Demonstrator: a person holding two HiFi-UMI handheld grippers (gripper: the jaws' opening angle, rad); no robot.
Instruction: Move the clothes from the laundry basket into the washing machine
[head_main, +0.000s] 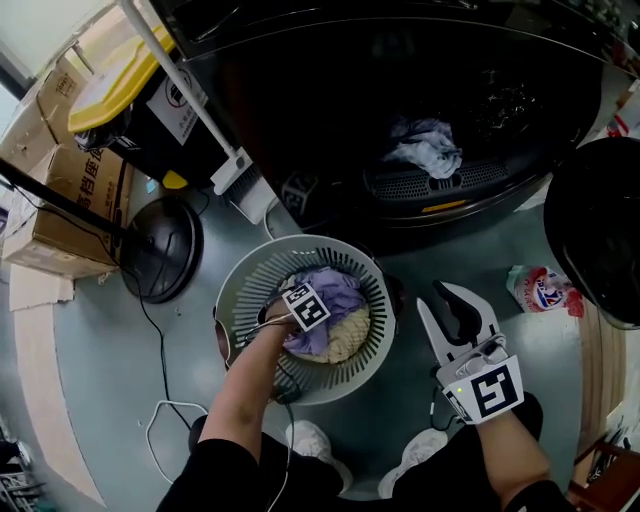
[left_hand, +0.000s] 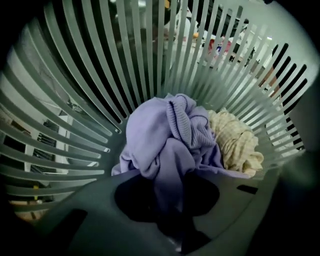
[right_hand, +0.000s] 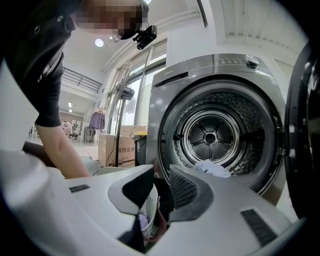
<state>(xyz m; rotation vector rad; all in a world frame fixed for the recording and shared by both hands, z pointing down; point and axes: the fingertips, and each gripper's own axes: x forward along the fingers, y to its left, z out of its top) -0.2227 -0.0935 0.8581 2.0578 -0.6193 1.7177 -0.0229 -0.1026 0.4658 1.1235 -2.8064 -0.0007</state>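
**Laundry room:** A person's left hand-held gripper (head_main: 300, 320) points straight down into a round, slatted laundry basket (head_main: 238, 300) standing on the floor (head_main: 120, 400). Its jaws are pinched on a fold of a lavender garment (left_hand: 160, 135). In the left gripper view the fold runs down between the two dark pads (left_hand: 135, 200), which press on it from both sides. The rest of the garment lies bunched just ahead of the jaws, on the basket's bottom. A cream garment (left_hand: 235, 142) sits crumpled to the right of the jaws, touching the lavender one and resting against the basket's slatted wall.

The right hand-held gripper (head_main: 456, 315) is held outside the basket, just beside its rim, pointing roughly level. Its jaws stand a narrow gap apart with nothing between them. Straight ahead of it is the washing machine (right_hand: 210, 70), whose door (right_hand: 307, 125) is swung open on this gripper's right. A pale garment (right_hand: 212, 169) lies inside the drum (right_hand: 210, 137), low and near the front lip. In the right gripper view the basket's rim shows below the jaws and to their left.
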